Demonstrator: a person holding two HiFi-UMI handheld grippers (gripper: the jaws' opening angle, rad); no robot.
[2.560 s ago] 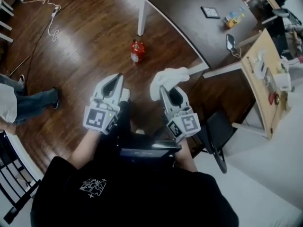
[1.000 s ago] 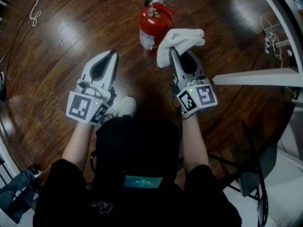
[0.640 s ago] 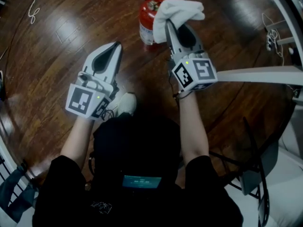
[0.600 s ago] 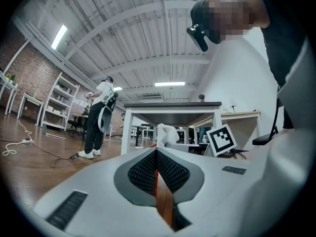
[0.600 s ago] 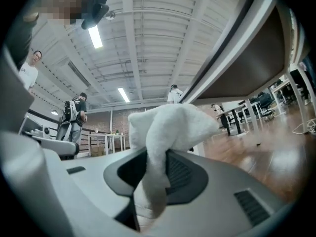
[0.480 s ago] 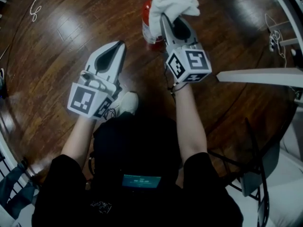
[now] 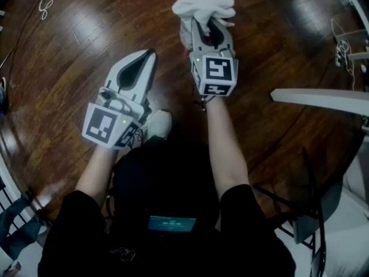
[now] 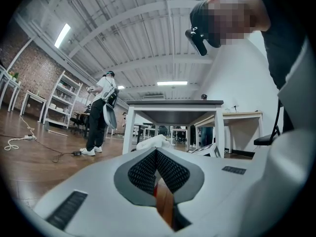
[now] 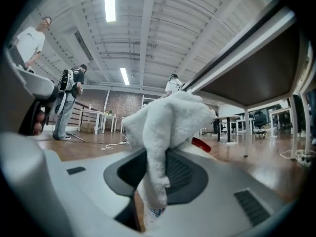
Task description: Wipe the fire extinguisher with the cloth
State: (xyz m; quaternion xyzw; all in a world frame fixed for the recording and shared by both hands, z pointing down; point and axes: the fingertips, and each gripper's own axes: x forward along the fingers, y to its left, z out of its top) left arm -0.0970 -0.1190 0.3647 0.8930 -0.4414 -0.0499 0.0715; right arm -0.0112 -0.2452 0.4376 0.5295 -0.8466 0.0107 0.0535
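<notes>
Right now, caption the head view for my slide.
Right gripper holds a white cloth over the red fire extinguisher on the wood floor; left gripper shut, empty.

White left tool (image 7: 149, 53), right tool (image 7: 206, 27); black pads (image 7: 134, 68); black-and-white marker cubes (image 7: 108, 127); black short-sleeved shirt (image 7: 167, 195); white shoe (image 7: 158, 123).

The white cloth (image 7: 203, 7) is bunched up and pinched in the right claw (image 7: 203, 22), its fluffy bulk mounded past the claw's tip. Right under that tip stands the red fire extinguisher (image 7: 185, 34), upright on the floor and mostly covered by the cloth.
</notes>
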